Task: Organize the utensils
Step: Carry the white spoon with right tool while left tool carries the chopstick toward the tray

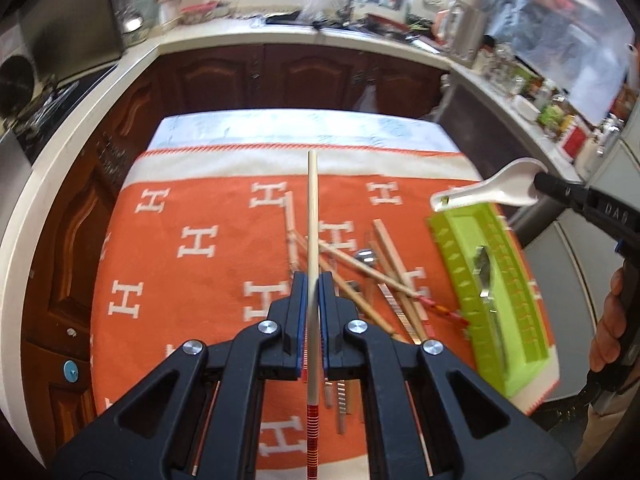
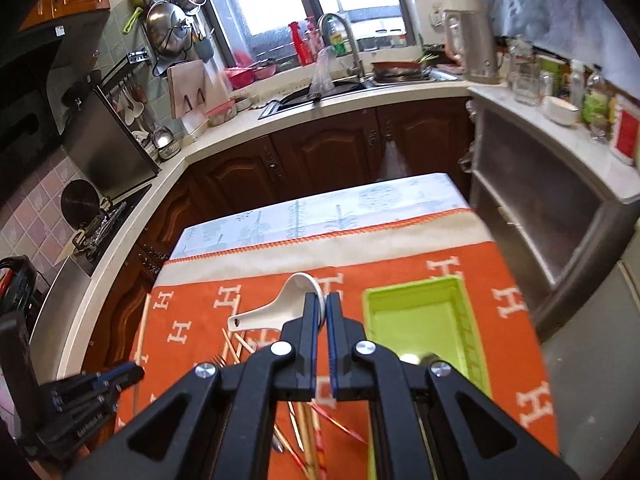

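My left gripper (image 1: 313, 280) is shut on a long wooden chopstick (image 1: 312, 216) with a red striped end, held above the orange cloth (image 1: 192, 280). My right gripper (image 2: 322, 300) is shut on the bowl of a white ceramic spoon (image 2: 276, 308), held above the cloth; the spoon also shows in the left wrist view (image 1: 488, 192) over the far end of the green tray (image 1: 500, 292). The green tray (image 2: 420, 320) holds a metal spoon (image 1: 486, 276). A pile of chopsticks (image 1: 360, 268) and metal utensils lies on the cloth left of the tray.
The cloth covers a small table in a kitchen. Dark wood cabinets and a white counter (image 2: 320, 108) with a sink curve around the far side. A steel shelf unit (image 2: 540, 208) stands at the right. The left gripper's body shows at the lower left of the right wrist view (image 2: 80, 400).
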`<action>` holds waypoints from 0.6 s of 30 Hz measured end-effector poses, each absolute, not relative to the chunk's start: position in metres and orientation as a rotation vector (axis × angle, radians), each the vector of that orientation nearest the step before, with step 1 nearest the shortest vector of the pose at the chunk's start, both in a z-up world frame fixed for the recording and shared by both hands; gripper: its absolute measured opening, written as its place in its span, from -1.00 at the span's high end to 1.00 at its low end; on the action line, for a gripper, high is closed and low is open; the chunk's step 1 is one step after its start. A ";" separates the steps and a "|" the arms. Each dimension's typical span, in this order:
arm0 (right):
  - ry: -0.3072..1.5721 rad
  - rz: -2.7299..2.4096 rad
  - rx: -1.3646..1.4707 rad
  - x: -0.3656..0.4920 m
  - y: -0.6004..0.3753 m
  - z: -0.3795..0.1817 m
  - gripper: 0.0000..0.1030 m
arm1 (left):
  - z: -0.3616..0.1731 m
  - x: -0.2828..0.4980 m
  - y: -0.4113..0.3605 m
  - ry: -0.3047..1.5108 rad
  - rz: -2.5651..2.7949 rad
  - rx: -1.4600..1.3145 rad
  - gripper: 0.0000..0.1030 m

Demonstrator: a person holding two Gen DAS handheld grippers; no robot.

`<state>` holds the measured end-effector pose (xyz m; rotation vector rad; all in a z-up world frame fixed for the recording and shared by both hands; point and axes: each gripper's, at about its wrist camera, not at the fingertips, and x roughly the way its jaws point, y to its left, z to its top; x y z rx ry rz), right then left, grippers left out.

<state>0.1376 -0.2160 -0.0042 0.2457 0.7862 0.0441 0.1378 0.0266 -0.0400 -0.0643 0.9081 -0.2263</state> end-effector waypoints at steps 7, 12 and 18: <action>0.814 -0.053 0.159 0.073 -0.242 0.019 0.93 | 0.000 0.112 -0.023 0.856 -0.393 -0.045 0.93; 0.840 -0.118 0.046 0.030 -0.254 0.032 0.93 | 0.021 0.101 -0.072 0.844 -0.495 -0.018 0.93; 0.922 -0.108 -0.096 0.012 -0.256 0.020 0.93 | 0.021 0.100 -0.132 0.888 -0.582 0.009 0.93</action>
